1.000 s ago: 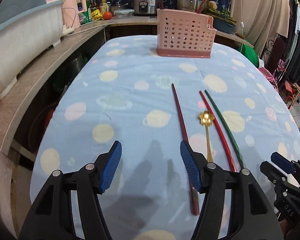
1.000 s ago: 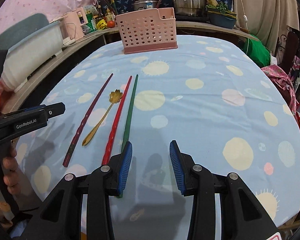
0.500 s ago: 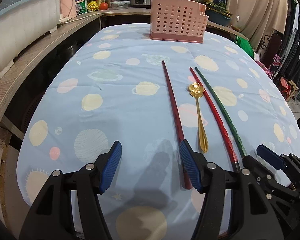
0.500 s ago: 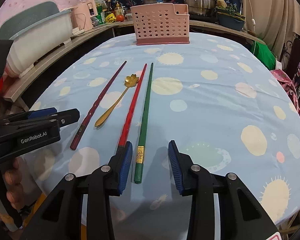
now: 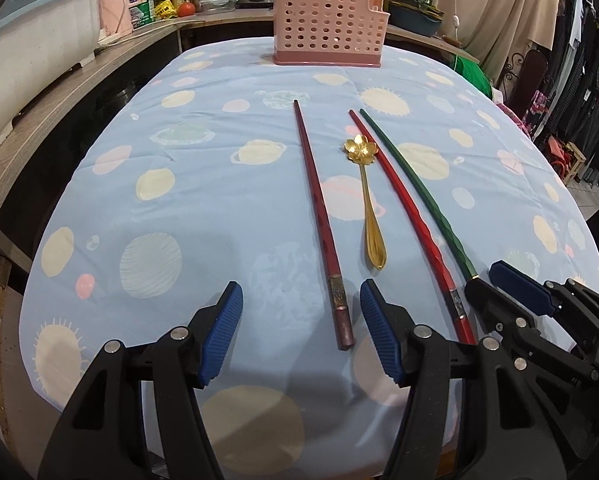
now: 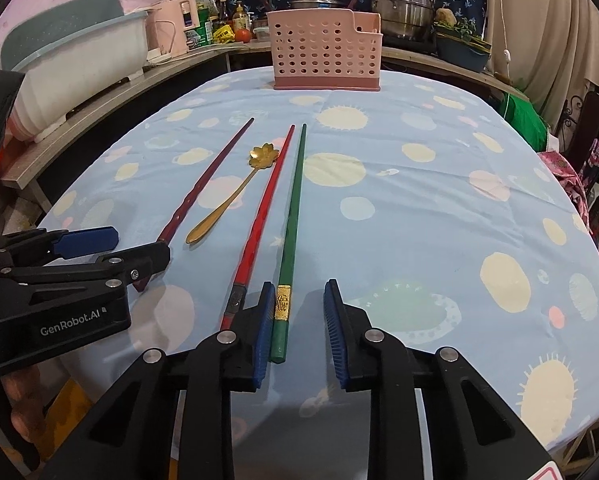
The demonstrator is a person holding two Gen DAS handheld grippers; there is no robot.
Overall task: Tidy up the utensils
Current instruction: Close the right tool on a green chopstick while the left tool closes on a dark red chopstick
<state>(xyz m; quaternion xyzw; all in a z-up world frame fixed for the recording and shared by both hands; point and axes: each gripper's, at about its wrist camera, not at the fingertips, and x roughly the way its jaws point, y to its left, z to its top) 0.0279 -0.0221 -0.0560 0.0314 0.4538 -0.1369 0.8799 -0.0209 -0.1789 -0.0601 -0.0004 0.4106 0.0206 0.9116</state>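
Four utensils lay side by side on the blue planet-print tablecloth (image 5: 203, 208), running lengthwise toward the pink perforated basket (image 5: 327, 28) that stood at the far end of the table; from the left they were a maroon chopstick (image 5: 317, 208), a gold flower-bowled spoon (image 5: 369, 208), a red chopstick (image 5: 403, 208) and a green chopstick (image 5: 417, 196); the red and green ones lay close together, nearly touching at their far tips, and the spoon's bowl sat just beside the red one. The left gripper (image 5: 301, 332) was spread wide and held nothing, with the maroon chopstick's thick near end lying between its blue pads (image 5: 221, 332). The right gripper (image 6: 297, 324) was also parted and empty; the green chopstick's gold-banded butt (image 6: 282, 306) lay just inside its left pad, while the red chopstick's end passed under that finger.
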